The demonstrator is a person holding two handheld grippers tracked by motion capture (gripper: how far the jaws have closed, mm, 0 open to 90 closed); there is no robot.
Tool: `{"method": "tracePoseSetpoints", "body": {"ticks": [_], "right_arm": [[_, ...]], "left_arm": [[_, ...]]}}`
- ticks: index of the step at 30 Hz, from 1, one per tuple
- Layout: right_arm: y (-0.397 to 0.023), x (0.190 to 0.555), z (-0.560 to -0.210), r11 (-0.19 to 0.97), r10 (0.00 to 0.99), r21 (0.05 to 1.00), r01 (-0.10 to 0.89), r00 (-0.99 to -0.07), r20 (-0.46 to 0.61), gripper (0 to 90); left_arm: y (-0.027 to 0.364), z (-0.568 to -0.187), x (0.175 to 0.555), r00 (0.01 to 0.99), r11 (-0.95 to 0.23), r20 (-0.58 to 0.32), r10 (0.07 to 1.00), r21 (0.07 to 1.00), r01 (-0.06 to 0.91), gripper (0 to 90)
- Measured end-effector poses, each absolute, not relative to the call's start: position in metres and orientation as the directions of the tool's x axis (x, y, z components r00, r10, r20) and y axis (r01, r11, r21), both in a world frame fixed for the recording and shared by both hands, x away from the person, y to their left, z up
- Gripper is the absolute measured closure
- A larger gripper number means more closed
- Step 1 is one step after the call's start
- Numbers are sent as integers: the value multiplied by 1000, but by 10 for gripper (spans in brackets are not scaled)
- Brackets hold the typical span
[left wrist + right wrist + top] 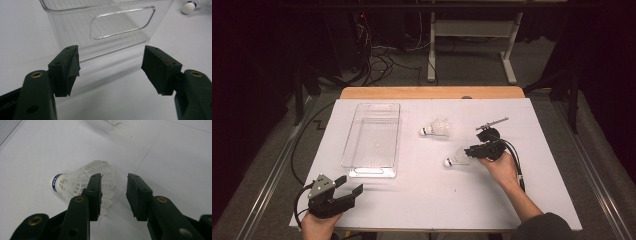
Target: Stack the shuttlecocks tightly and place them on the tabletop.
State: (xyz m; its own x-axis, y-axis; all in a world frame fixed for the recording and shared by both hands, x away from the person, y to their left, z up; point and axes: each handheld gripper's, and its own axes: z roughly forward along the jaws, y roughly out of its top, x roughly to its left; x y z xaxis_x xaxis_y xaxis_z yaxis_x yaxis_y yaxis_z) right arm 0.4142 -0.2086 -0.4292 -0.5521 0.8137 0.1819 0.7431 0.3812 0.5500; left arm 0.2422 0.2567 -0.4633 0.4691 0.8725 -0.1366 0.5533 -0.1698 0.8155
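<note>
A white plastic shuttlecock (456, 159) (75, 183) with a blue-banded cork lies on its side on the white table, cork to the left. My right gripper (474, 150) (114, 178) is open at its skirt end; one jaw overlaps the skirt's rim and the other stands clear beside it. A second shuttlecock (435, 129) (188, 7) lies farther back, near the table's middle. My left gripper (352, 185) (111, 53) is open and holds nothing. It points at the near end wall of a clear plastic bin (374, 172) (75, 27), a short way off.
The bin holds nothing and has a handle cutout (122, 23) in its near wall. The white table top (437, 200) has a wooden strip (432, 92) along its far edge. Cables and a desk frame (472, 30) stand on the floor behind.
</note>
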Motion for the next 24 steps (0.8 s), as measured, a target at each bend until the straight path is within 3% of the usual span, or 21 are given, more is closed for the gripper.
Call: {"method": "tracePoseSetpoints", "body": {"ticks": [24], "right_arm": [[-231,391,-421,363,809,584,726,-557,189,644]], "left_arm": [[256,-463,242,469,-166,-141,872,815,554,311]]}}
